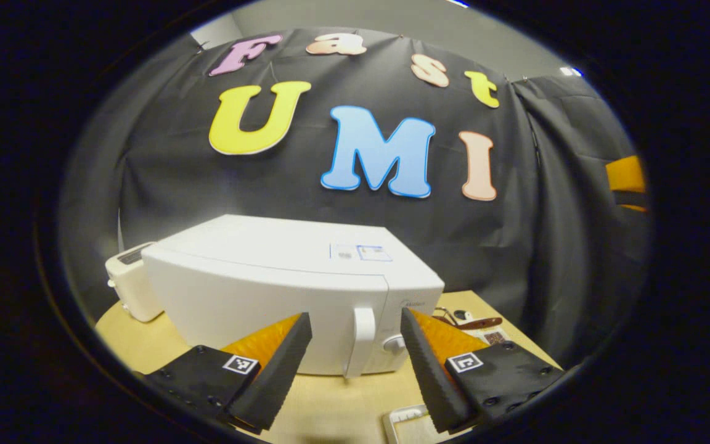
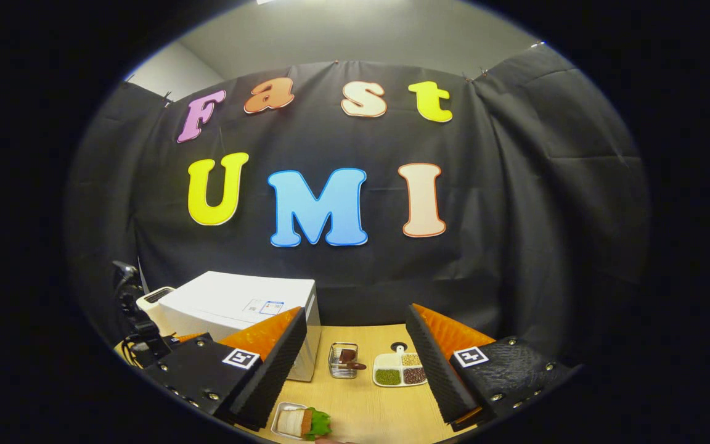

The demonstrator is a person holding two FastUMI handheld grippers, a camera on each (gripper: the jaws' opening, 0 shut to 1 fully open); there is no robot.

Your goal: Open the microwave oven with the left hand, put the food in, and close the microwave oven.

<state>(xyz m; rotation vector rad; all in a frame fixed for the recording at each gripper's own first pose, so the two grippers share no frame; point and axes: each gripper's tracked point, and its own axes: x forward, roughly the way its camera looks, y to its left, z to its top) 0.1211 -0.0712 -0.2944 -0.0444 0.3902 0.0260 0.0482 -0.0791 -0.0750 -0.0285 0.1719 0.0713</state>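
On the light wooden table (image 2: 367, 394) before the black cloth wall, the closed microwave oven (image 1: 281, 296) stands; both grippers' jaws gape wide, holding nothing.

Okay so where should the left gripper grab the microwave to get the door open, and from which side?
Take the upright white handle at the door's right edge on the microwave. Come straight from the front, one finger on each side of the bar: the open left gripper already frames it. The bar stands proud of the door, so fingers can likely close around it.
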